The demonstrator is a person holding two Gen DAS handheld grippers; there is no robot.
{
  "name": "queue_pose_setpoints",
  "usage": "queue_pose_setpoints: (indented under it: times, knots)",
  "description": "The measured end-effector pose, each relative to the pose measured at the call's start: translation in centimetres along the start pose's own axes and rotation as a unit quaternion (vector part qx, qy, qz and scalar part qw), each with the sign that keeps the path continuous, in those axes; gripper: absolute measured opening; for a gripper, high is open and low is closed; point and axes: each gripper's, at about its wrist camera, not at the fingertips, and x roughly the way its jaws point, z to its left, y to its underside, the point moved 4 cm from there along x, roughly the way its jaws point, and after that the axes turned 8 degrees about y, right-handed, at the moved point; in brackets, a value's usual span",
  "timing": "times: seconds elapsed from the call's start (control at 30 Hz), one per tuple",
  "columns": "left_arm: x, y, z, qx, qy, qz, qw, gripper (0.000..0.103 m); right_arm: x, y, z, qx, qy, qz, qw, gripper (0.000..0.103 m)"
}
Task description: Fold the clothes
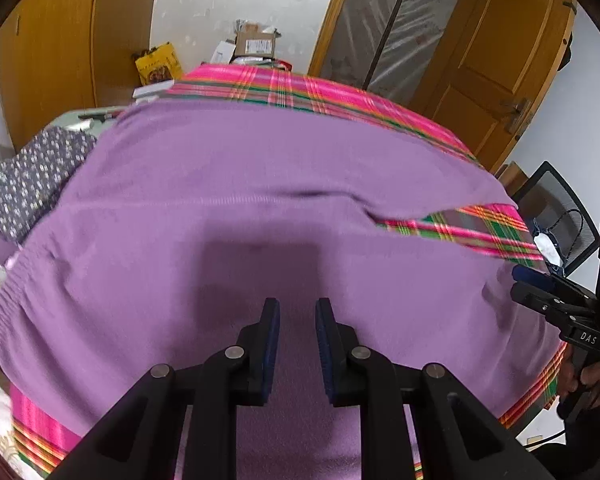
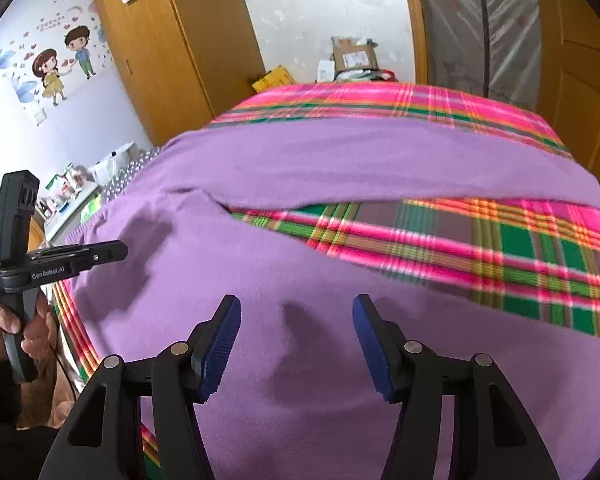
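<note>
Purple sweater spread over plaid bedcover, both grippers empty above it

Centrally, a soft lilac-purple knit sweater lay flat across a bright pink, green and orange plaid bedcover, its ribbed hem at the left edge and one sleeve stretched along the far side, so that a wedge of plaid showed between sleeve and body. The left gripper hung above the sweater body with its blue-padded jaws a narrow gap apart and nothing between them. The right gripper hung over the same cloth with its jaws spread wide, also empty. Each was held by a hand at the bed's near edge.

A folded dark floral-print garment sat just beside the sweater's left shoulder. Beyond the bed stood yellow-brown wooden wardrobe doors, a white wall, a plastic-draped frame and a panelled wooden door. An open brown cardboard box with unclear contents rested past the far edge, near a yellow packet. A cartoon couple wall sticker decorated the left wall, and a black mesh chair stood at the right.
</note>
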Motion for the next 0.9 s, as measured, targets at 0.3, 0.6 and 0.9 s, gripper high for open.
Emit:
queue_pose_setpoints:
  times: [0.3, 0.6, 0.9]
  knots:
    - [-2.0, -3.4, -0.9, 0.039, -0.022, -0.029, 0.9986, 0.02, -1.5, -3.1, 0.6, -0.044, 0.033, -0.018, 0.998, 0.06]
    - [-2.4, -5.5, -1.9, 0.057, -0.019, -0.045, 0.9972, 0.02, -1.8, -5.3, 1.8, -0.071, 0.055, -0.031, 0.996, 0.06]
    - [-3.0, -7.7, -1.2, 0.065, -0.032, -0.06, 0.9955, 0.02, -1.6, -7.7, 3.1, -0.11, 0.06, -0.04, 0.991, 0.06]
